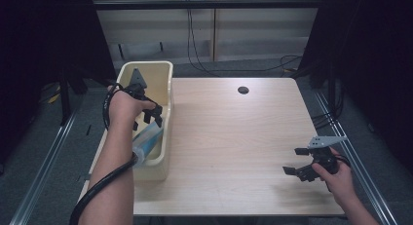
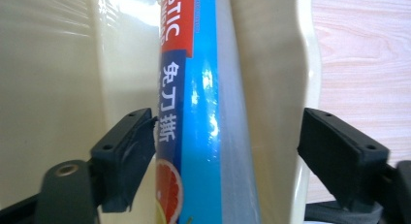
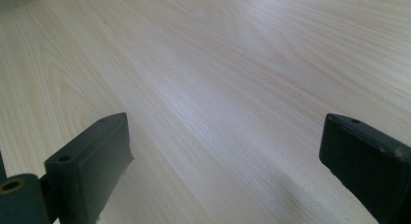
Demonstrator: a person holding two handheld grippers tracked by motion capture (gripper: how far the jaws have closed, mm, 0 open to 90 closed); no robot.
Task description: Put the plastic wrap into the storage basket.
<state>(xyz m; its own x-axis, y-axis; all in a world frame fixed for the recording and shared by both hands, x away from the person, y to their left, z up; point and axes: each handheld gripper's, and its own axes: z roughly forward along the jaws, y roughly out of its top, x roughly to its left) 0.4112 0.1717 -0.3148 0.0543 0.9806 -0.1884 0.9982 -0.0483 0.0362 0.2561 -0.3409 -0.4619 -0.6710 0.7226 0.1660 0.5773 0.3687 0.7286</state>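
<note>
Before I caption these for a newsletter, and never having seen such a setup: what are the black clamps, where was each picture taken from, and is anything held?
A person works with two hand-held grippers. The high view looks down on a wooden table. The left gripper reaches into a cream plastic bin at the table's left edge; the right gripper hovers open near the right edge, holding nothing. The other two pictures come from cameras riding on the grippers, so the black fingers rise from the bottom. In the left gripper view, the fingers straddle a blue roll of plastic wrap and the bin's wall: one touches the roll, the other sits outside the wall. Nothing is held yet. The right gripper view shows bare tabletop.
</note>
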